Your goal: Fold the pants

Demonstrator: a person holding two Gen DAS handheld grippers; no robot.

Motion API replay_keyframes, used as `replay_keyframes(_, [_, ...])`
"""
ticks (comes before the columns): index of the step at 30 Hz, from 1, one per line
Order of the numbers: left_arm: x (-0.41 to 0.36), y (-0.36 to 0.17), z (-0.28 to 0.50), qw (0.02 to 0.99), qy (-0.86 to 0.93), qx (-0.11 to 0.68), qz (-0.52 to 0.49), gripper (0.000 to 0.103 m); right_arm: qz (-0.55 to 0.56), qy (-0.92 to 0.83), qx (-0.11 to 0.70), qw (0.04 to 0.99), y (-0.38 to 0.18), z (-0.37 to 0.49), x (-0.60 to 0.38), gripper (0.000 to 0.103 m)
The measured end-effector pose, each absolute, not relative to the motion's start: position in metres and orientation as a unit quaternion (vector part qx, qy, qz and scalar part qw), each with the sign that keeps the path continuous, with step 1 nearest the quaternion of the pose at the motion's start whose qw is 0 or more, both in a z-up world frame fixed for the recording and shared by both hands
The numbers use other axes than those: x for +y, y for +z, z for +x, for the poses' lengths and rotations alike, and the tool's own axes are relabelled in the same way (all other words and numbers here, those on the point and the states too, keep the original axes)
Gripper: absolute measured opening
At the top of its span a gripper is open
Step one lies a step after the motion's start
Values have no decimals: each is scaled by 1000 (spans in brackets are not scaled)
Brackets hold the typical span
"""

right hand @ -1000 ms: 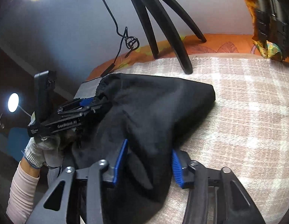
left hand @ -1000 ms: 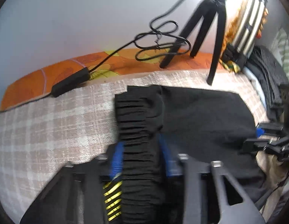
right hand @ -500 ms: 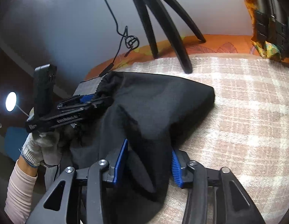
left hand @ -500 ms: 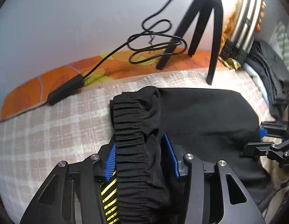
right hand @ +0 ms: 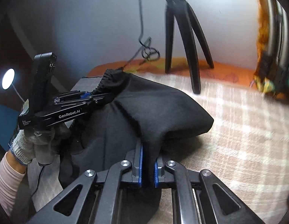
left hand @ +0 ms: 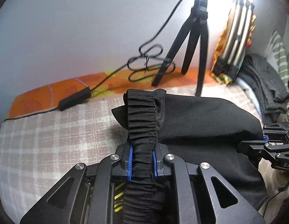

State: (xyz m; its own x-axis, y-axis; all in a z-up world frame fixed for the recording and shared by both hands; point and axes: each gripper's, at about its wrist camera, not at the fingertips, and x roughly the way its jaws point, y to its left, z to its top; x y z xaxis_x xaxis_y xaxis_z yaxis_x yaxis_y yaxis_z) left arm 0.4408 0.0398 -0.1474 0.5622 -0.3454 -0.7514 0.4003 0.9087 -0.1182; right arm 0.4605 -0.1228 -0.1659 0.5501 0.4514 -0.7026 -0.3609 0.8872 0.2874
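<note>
Black pants point(left hand: 204, 123) lie bunched on a plaid blanket point(left hand: 51, 140). My left gripper point(left hand: 142, 163) is shut on the ribbed elastic waistband point(left hand: 142, 115), which stands up between its blue pads. My right gripper point(right hand: 148, 167) is shut on a fold of the pants' fabric point(right hand: 157, 108), lifted off the blanket. The left gripper also shows in the right wrist view point(right hand: 92, 98), held by a gloved hand, clamped on the waistband end. The right gripper shows at the right edge of the left wrist view point(left hand: 264, 139).
A black tripod point(left hand: 193, 43) stands at the back on an orange sheet point(left hand: 41, 95). A coiled cable and power adapter point(left hand: 75, 99) lie left of it. A striped cylinder point(left hand: 235, 37) and a dark clothes pile point(left hand: 263, 85) are at the right.
Both grippers have closed from open onto the pants: the left on the waistband, the right on a fabric fold. The cloth now rises off the blanket.
</note>
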Motion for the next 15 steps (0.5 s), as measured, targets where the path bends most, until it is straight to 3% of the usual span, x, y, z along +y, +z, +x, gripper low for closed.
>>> replay_keyframes(15, [45,-59,352,933,-216,287,3,13,-51,217,305,926,-76,393,-128,6])
